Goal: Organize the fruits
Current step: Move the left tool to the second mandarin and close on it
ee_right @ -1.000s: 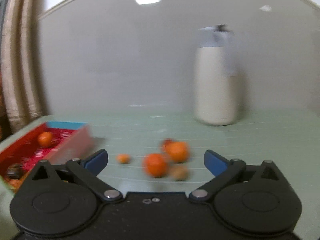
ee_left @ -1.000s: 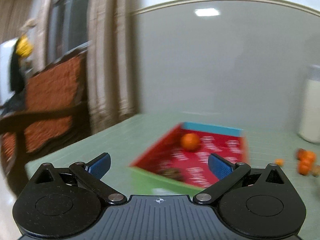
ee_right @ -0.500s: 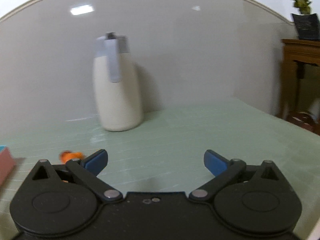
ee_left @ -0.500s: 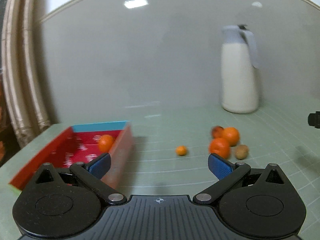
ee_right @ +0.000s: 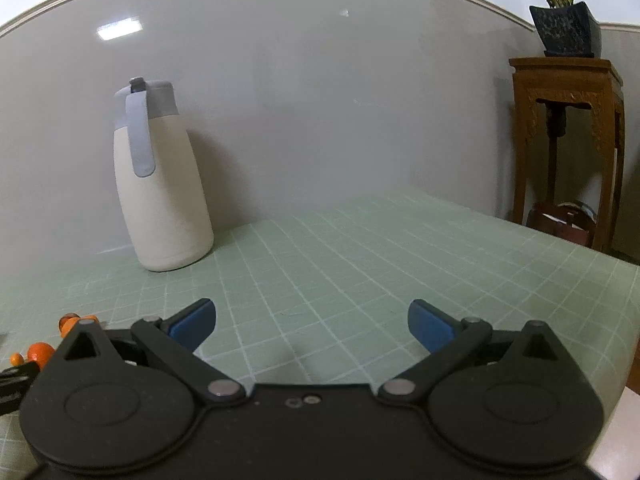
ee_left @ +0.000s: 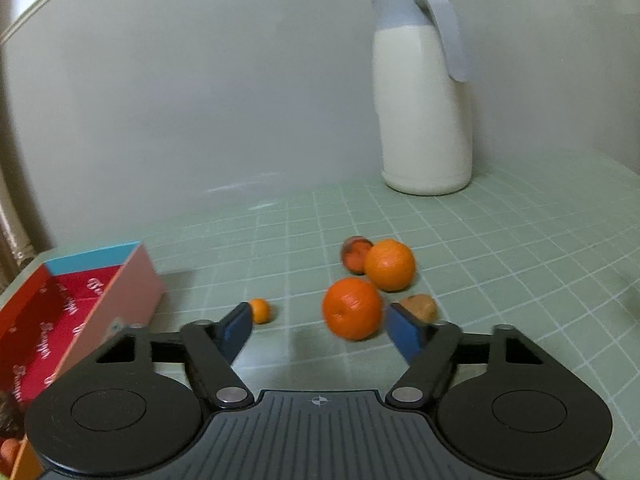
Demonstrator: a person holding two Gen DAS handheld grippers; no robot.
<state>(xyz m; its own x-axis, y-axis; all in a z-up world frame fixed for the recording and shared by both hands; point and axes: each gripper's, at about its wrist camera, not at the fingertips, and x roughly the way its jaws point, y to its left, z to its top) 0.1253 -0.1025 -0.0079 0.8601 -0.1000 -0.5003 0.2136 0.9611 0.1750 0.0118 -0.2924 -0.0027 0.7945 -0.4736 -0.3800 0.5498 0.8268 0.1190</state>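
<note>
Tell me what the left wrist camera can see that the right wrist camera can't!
Only the left wrist view shows the red box, the brown fruit and the left gripper, jaws just narrowed around the near orange without touching it. Only the right wrist view shows the wooden stand, its potted plant and the open right gripper. Both show the white jug, green mat and oranges.

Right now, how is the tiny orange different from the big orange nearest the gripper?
The tiny orange is far smaller than the big orange. It sits alone by the left blue pad; the big orange lies among other fruit, near the right pad. Both are round, orange and resting on the green mat.
</note>
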